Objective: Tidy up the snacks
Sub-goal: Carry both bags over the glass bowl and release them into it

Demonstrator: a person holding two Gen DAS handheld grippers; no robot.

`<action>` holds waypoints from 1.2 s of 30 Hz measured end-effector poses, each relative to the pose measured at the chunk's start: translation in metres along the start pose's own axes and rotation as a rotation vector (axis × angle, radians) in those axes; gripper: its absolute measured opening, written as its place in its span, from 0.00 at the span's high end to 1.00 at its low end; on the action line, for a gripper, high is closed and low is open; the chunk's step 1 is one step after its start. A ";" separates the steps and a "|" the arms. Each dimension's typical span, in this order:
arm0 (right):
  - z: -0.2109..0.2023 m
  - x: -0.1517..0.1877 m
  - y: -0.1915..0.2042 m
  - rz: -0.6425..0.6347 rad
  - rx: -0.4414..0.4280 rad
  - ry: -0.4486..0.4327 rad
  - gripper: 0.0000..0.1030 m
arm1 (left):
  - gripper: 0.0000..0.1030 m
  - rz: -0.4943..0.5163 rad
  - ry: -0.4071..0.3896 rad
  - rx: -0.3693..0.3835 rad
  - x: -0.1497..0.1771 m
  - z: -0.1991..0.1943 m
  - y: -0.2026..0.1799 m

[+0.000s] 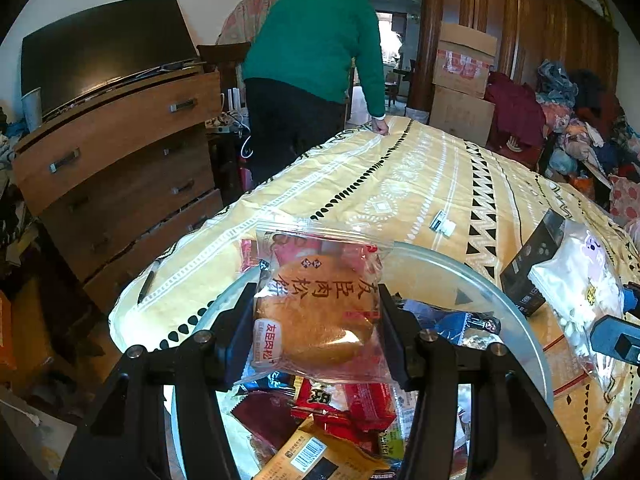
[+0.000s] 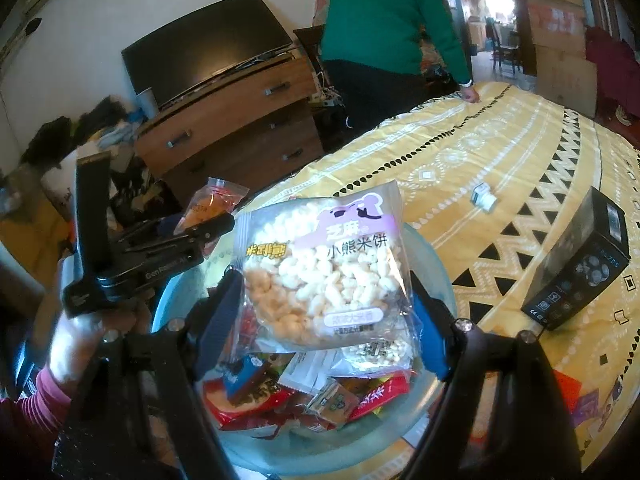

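My left gripper (image 1: 318, 320) is shut on a clear packet with a round golden meat-floss cake (image 1: 320, 312), held above a glass bowl (image 1: 516, 304) of mixed snack packets (image 1: 344, 404). My right gripper (image 2: 320, 300) is shut on a clear bag of white puffed rice cakes (image 2: 324, 272), also above the glass bowl (image 2: 436, 264) with its wrapped snacks (image 2: 304, 396). The left gripper (image 2: 208, 232) with its cake packet (image 2: 214, 200) shows at the left of the right wrist view. The rice cake bag (image 1: 576, 280) shows at the right of the left wrist view.
The bowl stands on a bed with a yellow patterned cover (image 1: 420, 176). A black box (image 2: 580, 268) and a small white object (image 2: 484, 198) lie on it. A person in green (image 1: 316, 40) stands at the far end. A wooden dresser (image 1: 116, 148) with a TV is left.
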State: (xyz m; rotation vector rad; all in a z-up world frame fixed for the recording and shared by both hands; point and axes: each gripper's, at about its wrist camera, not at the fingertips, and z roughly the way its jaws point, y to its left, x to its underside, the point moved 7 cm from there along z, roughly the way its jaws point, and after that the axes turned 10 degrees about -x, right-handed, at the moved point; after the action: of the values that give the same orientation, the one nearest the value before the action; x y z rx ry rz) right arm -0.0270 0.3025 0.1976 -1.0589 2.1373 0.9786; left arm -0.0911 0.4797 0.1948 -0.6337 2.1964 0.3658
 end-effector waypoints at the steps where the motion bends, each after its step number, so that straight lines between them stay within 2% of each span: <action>1: 0.001 0.000 0.000 -0.001 0.000 0.002 0.23 | 0.45 -0.004 0.000 -0.003 0.000 0.000 0.001; 6: 0.006 0.000 0.002 -0.009 0.001 0.011 0.23 | 0.45 0.000 0.002 -0.013 0.001 0.000 0.001; 23: 0.010 0.008 -0.002 0.000 0.009 0.028 0.23 | 0.45 0.058 -0.058 -0.125 0.005 -0.010 -0.005; 36: 0.016 0.013 -0.002 0.004 0.003 0.047 0.23 | 0.45 0.060 -0.046 -0.137 0.010 -0.002 -0.002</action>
State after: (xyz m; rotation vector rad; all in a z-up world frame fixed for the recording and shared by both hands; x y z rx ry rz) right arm -0.0298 0.3085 0.1783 -1.0862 2.1785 0.9613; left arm -0.0969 0.4740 0.1886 -0.6279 2.1629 0.5602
